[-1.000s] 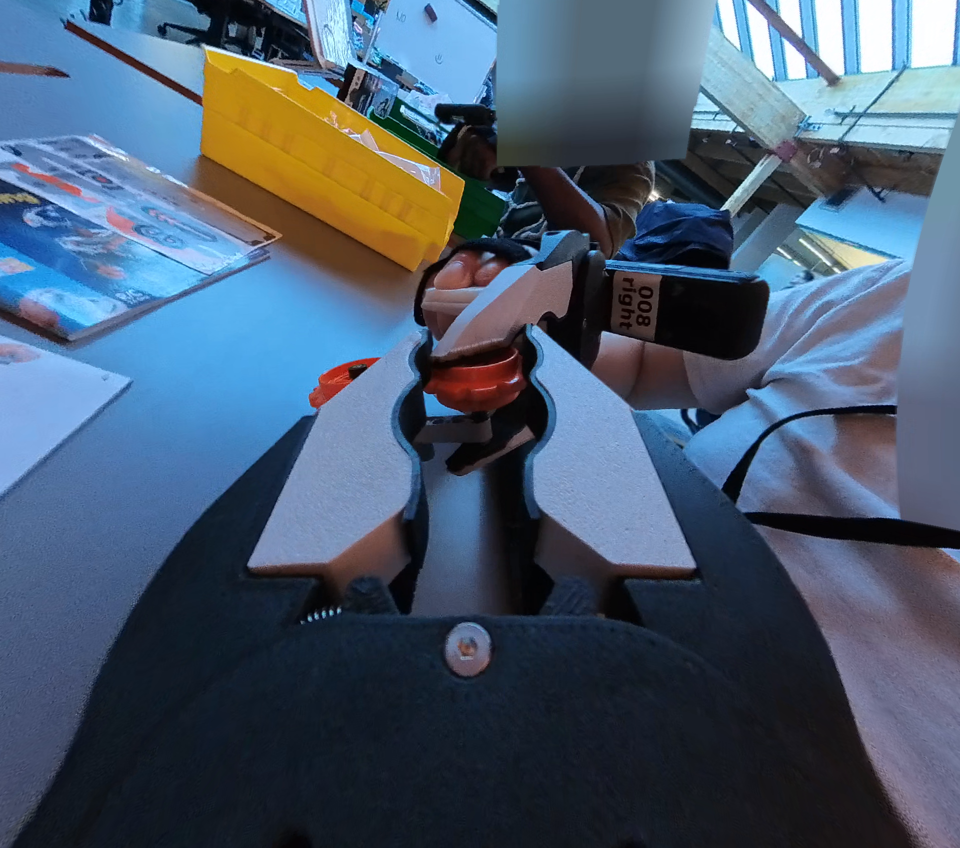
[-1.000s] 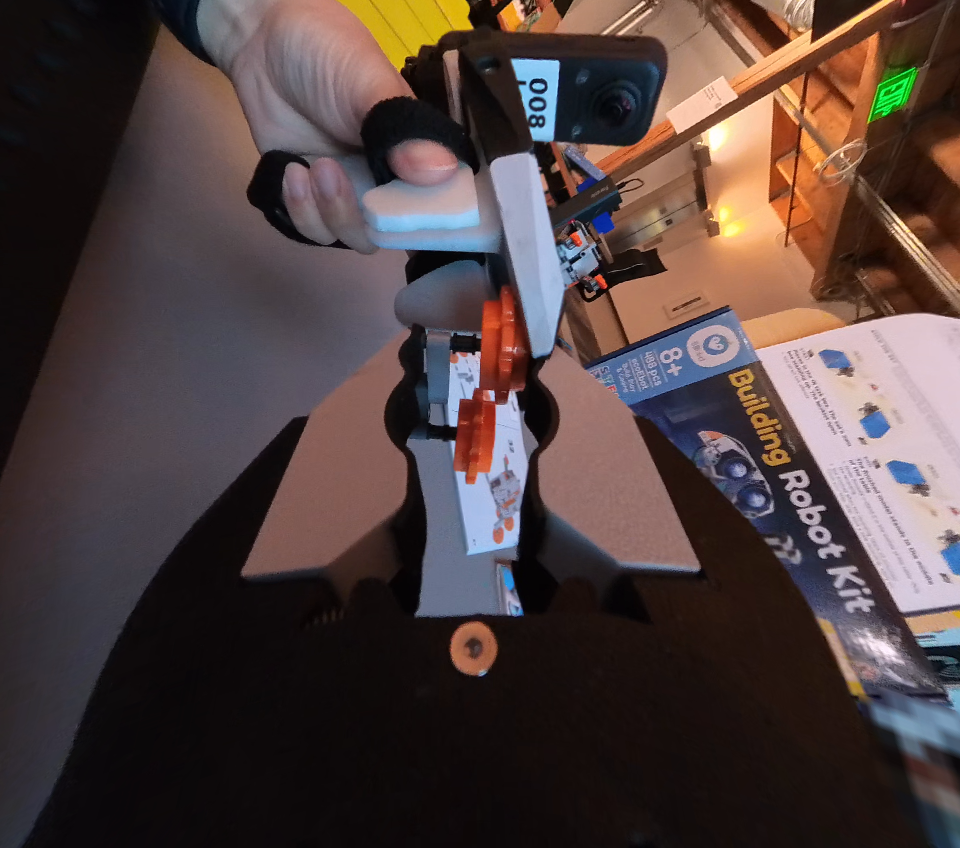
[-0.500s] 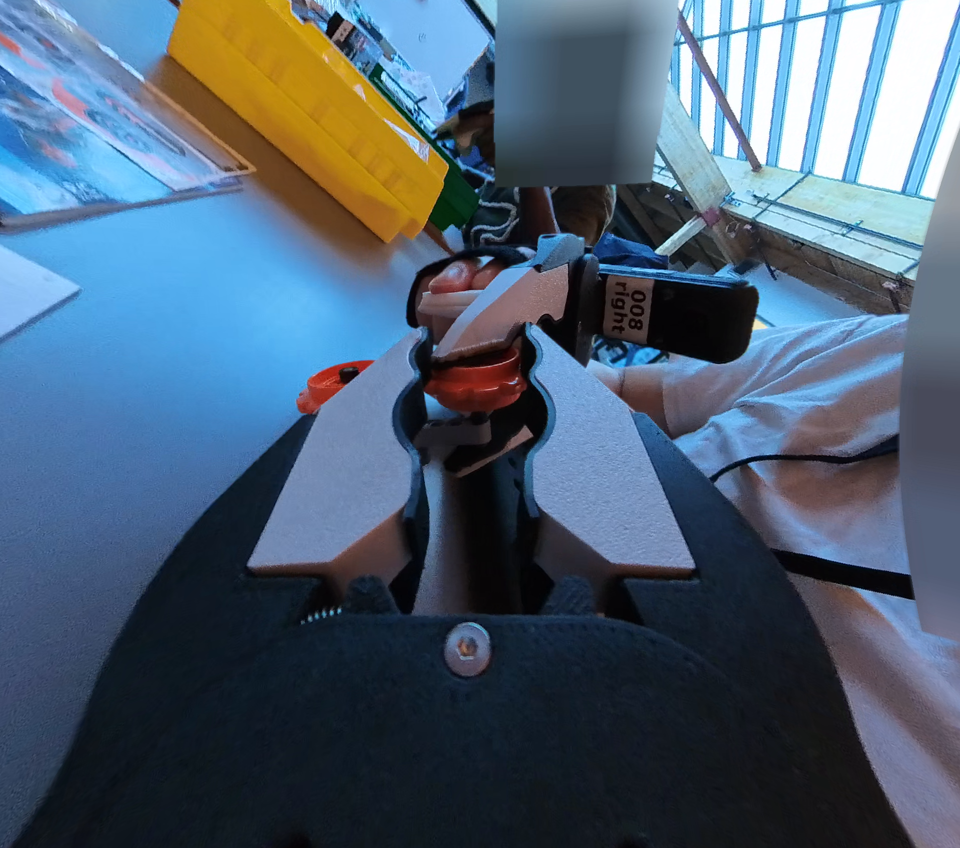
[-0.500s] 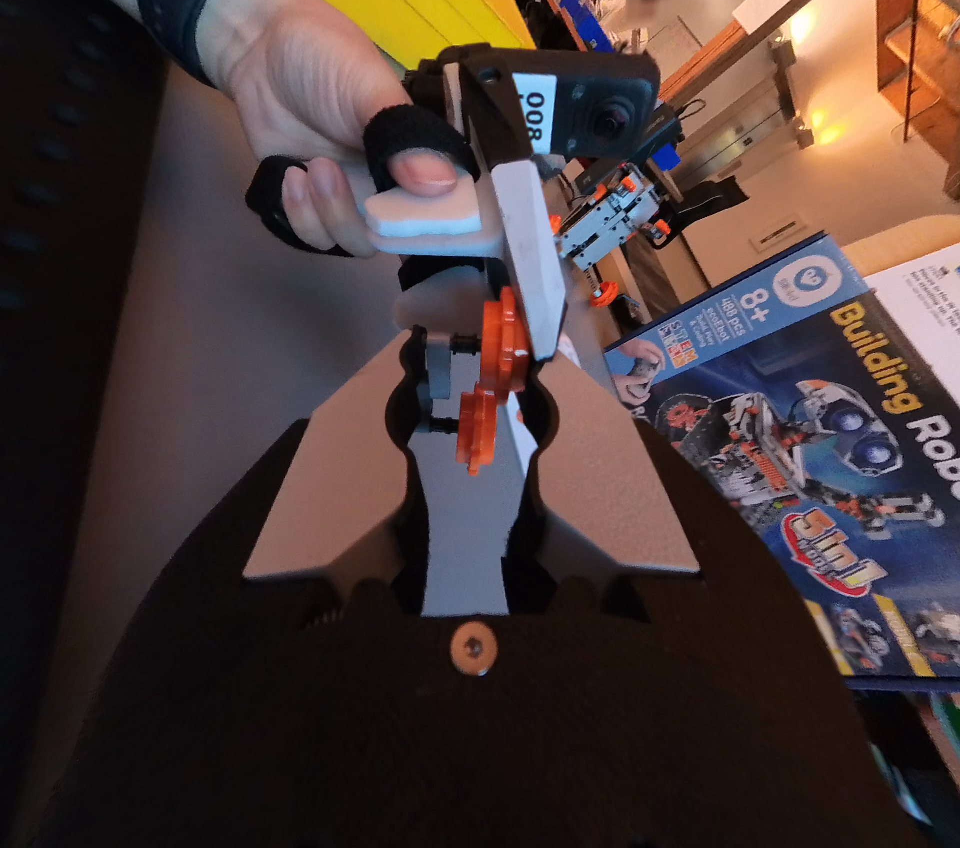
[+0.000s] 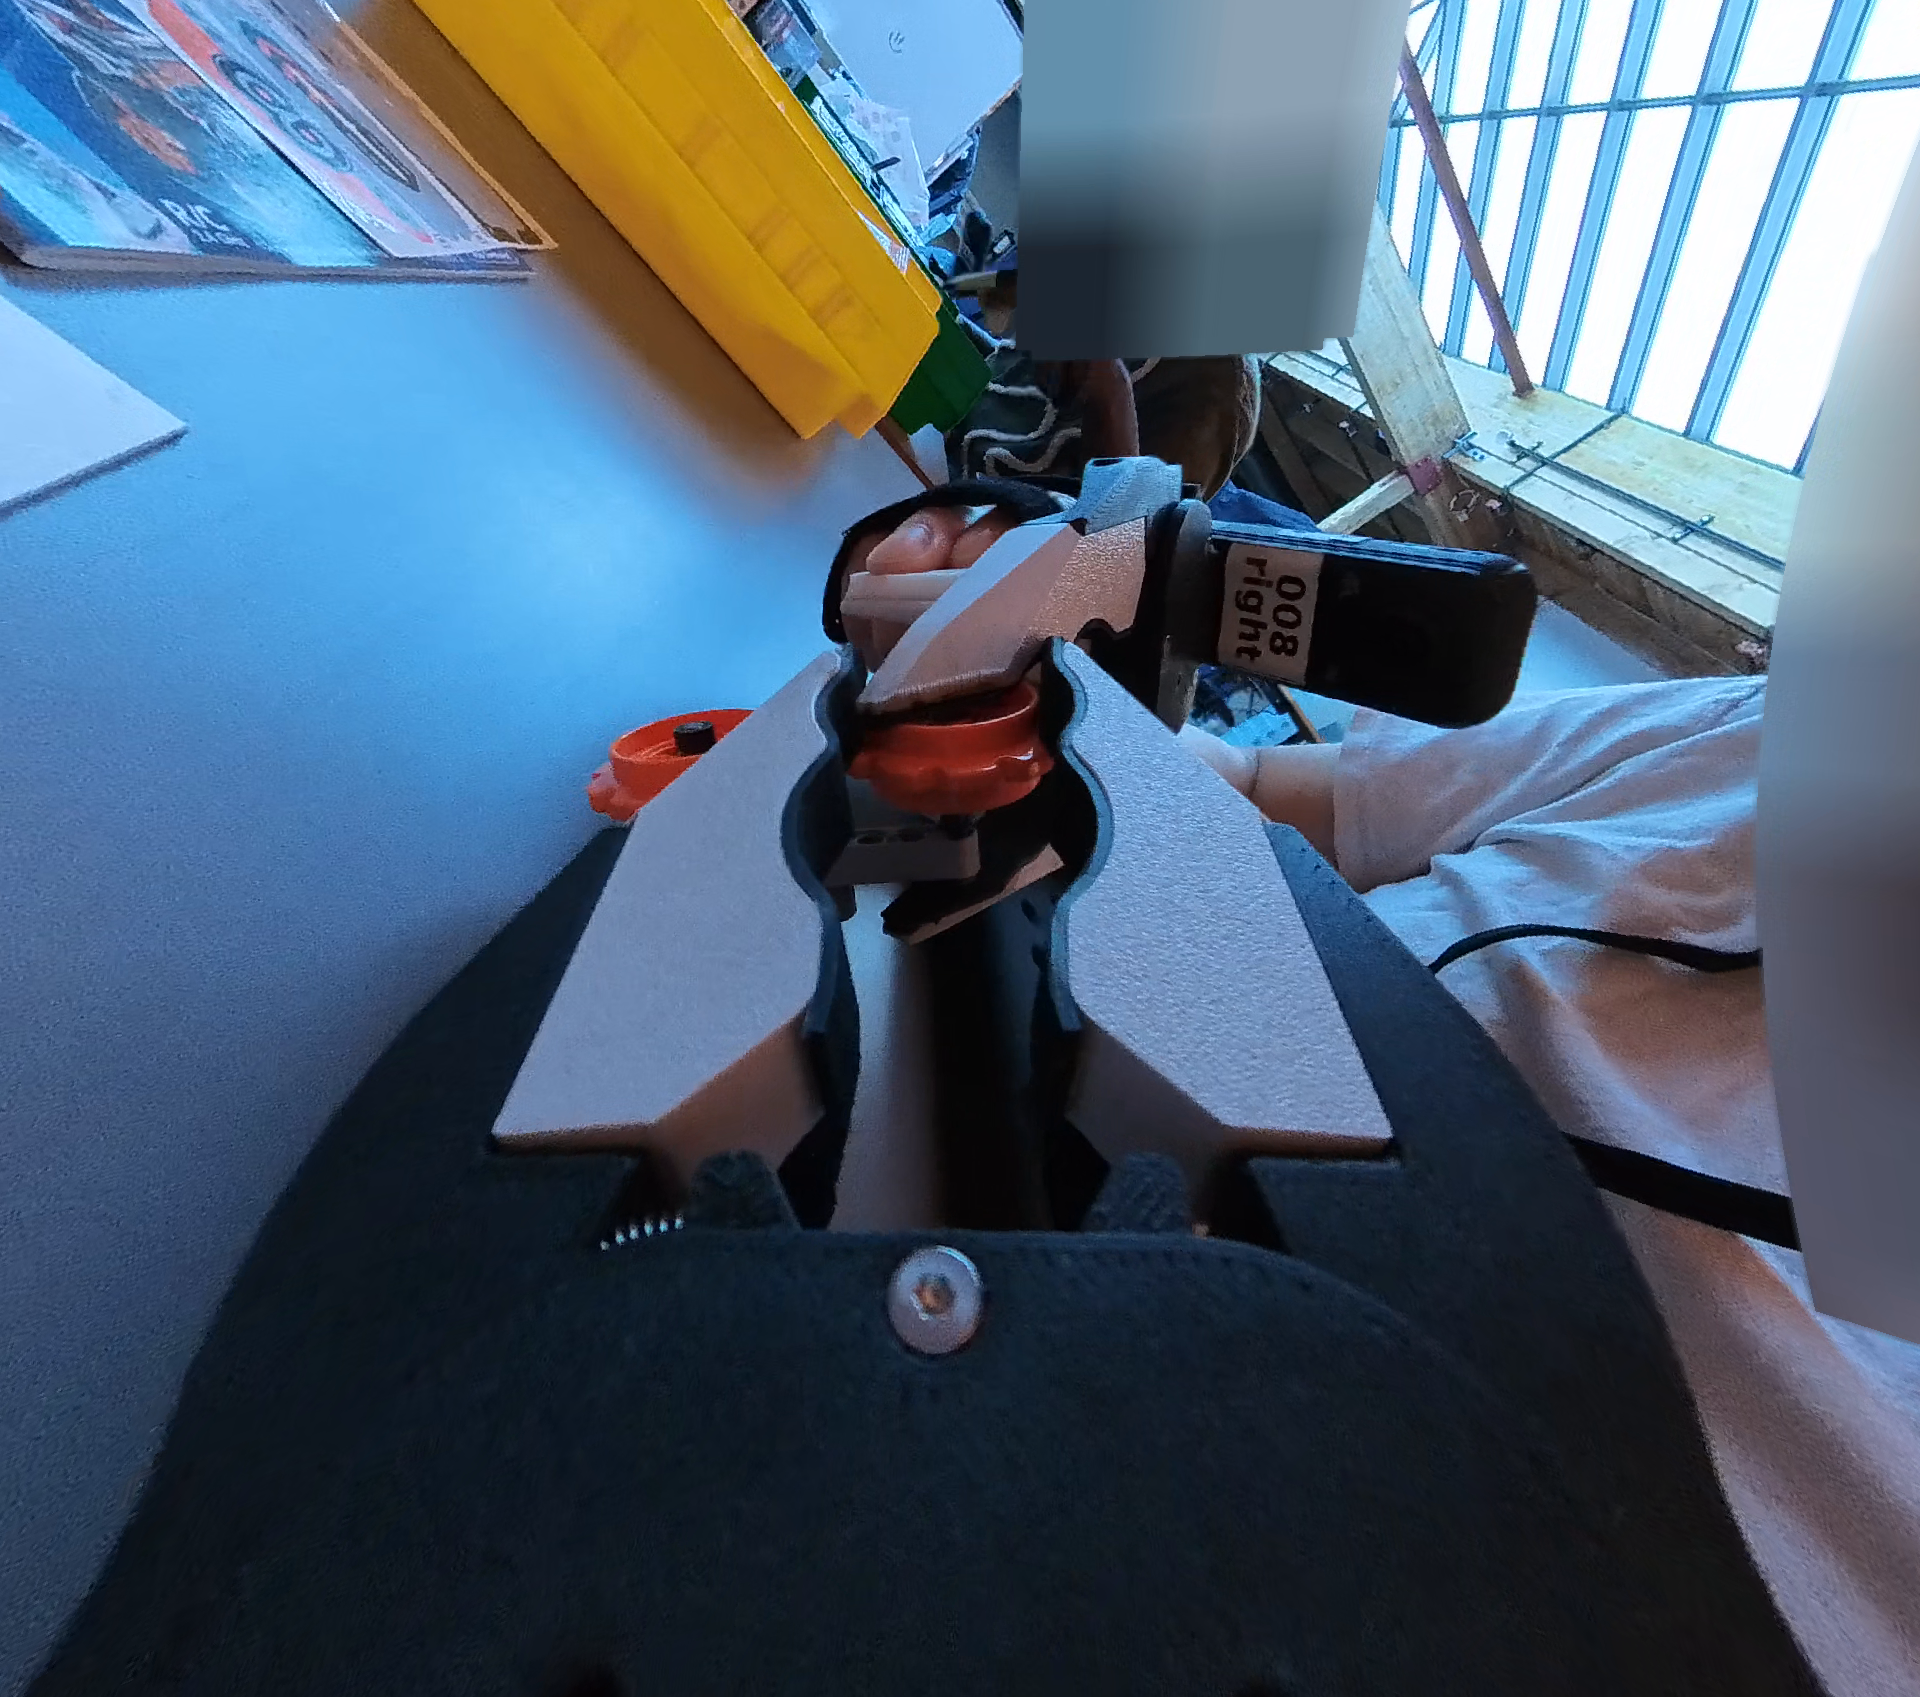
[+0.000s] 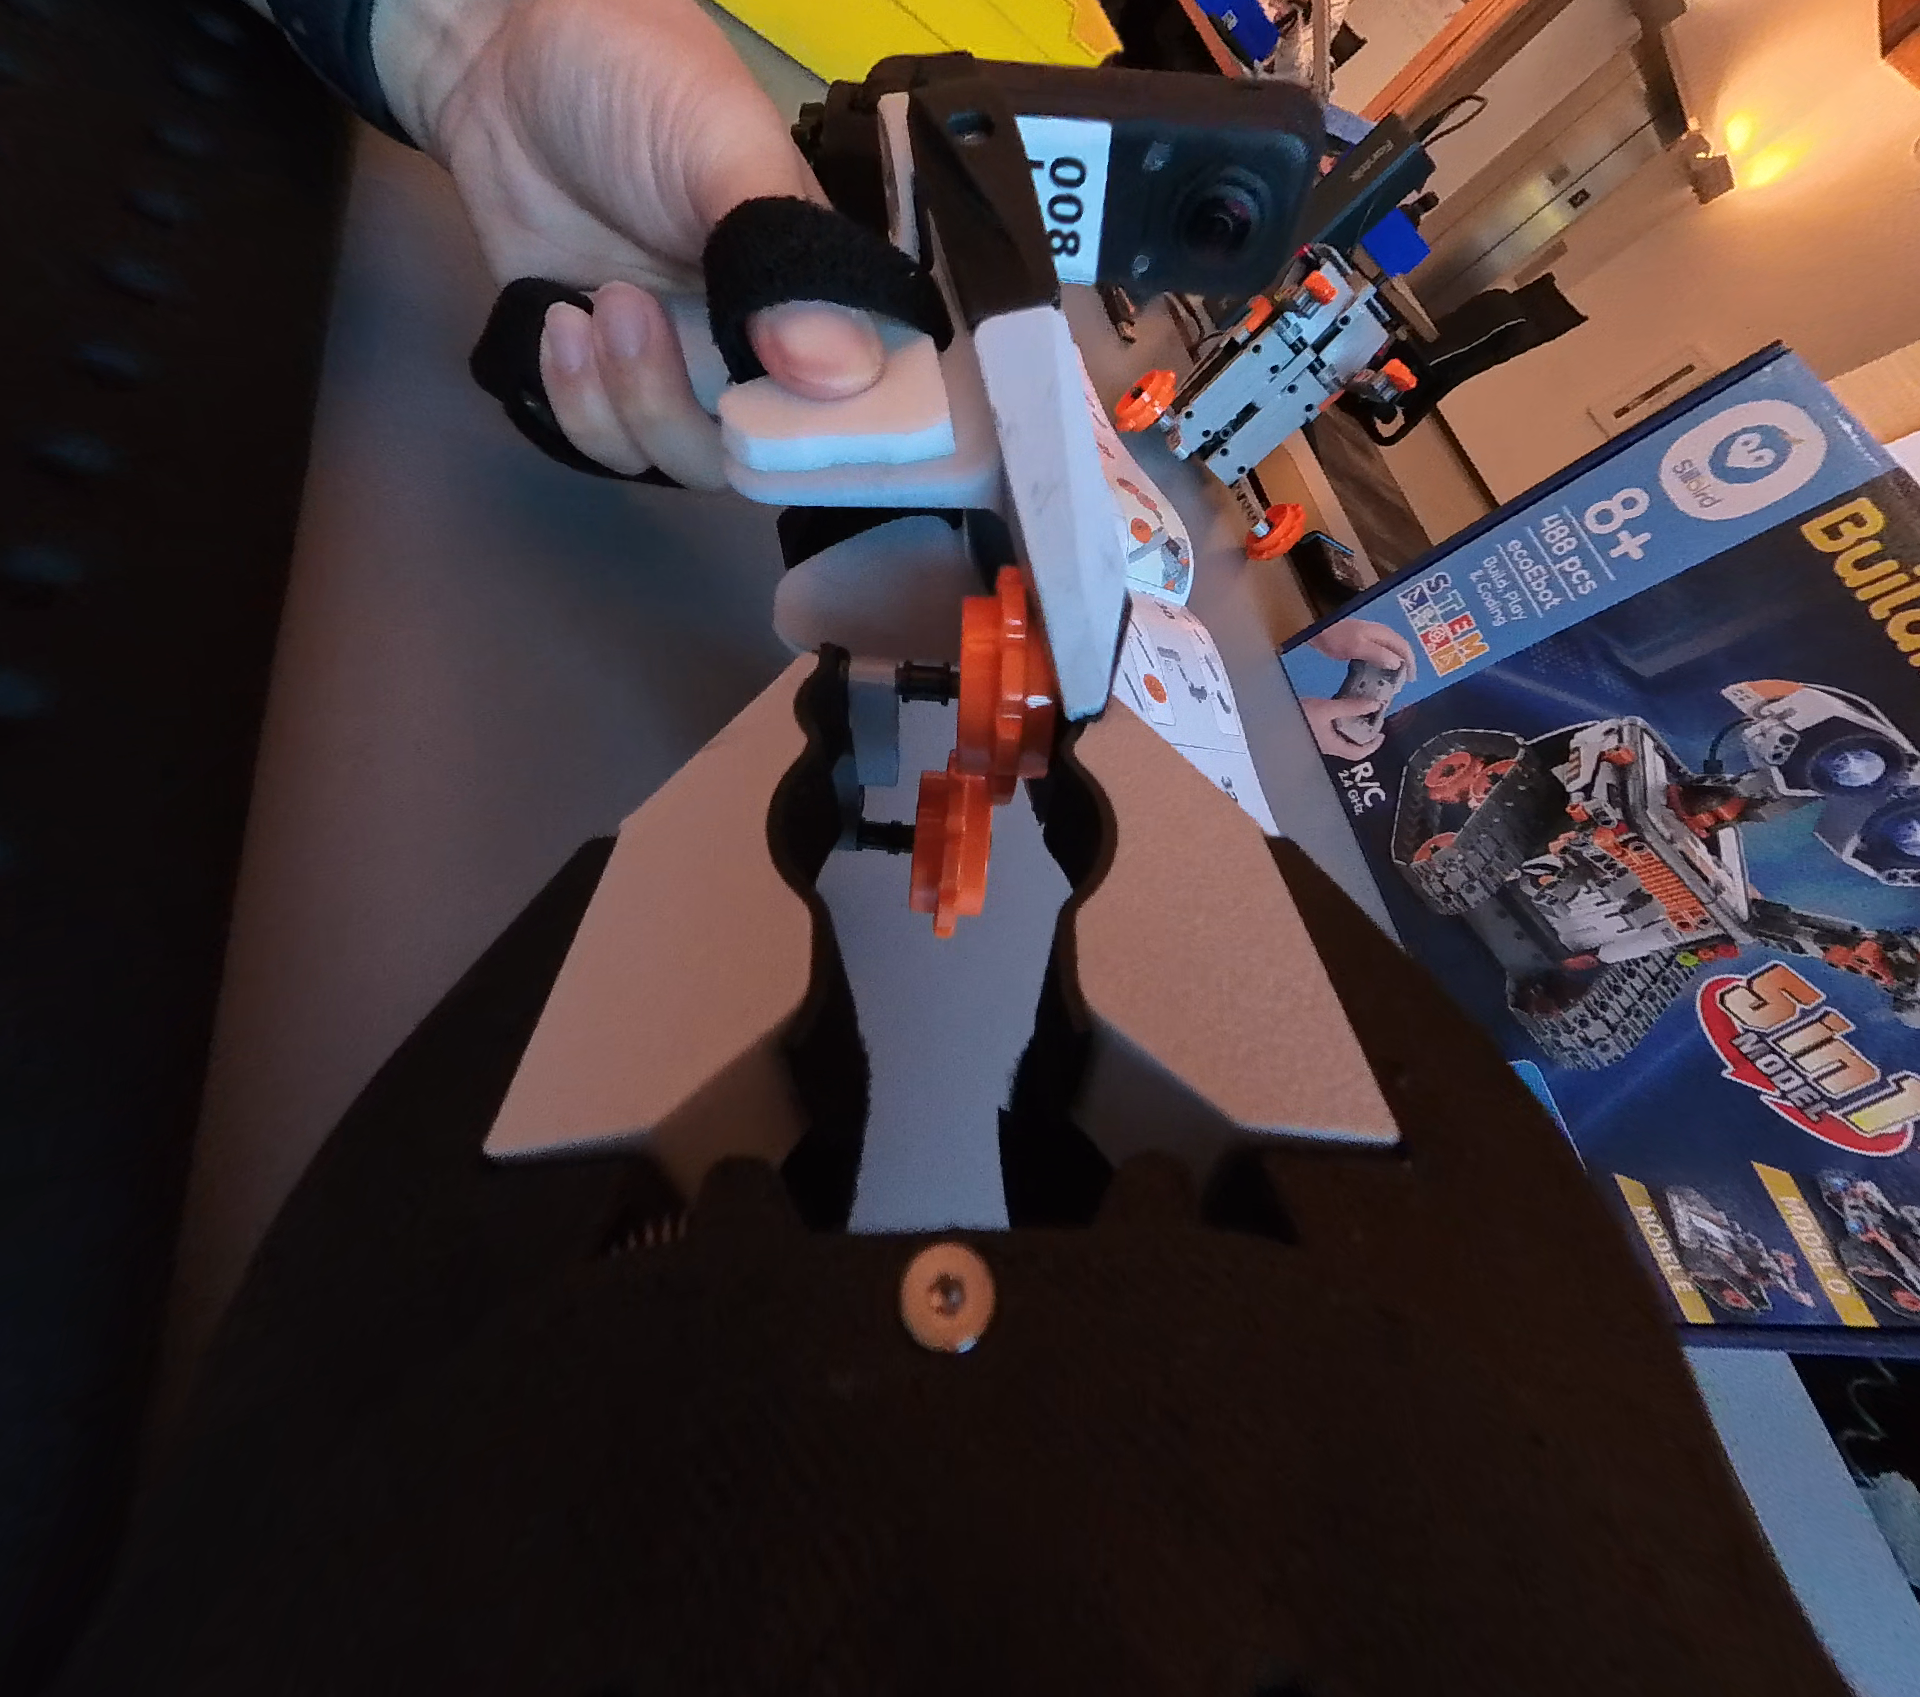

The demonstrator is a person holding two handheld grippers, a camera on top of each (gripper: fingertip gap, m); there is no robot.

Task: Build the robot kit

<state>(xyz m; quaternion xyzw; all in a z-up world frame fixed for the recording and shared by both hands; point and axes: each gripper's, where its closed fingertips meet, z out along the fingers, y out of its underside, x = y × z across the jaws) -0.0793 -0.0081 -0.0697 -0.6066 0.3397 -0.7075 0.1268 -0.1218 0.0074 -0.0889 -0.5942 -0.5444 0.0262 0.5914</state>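
A small assembly, a grey beam (image 6: 875,738) with two orange gears (image 6: 992,691) on black pins, is held between both grippers above the table. My left gripper (image 5: 945,691) is shut on the rim of the upper orange gear (image 5: 940,759). My right gripper (image 6: 945,702) is shut across the beam and the gears. In the left wrist view a right gripper finger (image 5: 987,619) lies on top of the gear. In the right wrist view a white left gripper finger (image 6: 1049,525) lies against the gear, and a hand (image 6: 592,141) holds that gripper.
A yellow bin (image 5: 665,120) and a green bin (image 5: 940,390) stand at the far side. A loose orange wheel (image 5: 665,748) lies on the table. A blue kit box (image 6: 1662,816), instruction sheets (image 6: 1174,660) and a partly built grey model (image 6: 1278,380) lie to the right.
Both grippers have kept their hold on the assembly and have swung together, so the background has shifted and tilted. The kit box and the grey model have come further into the right wrist view.
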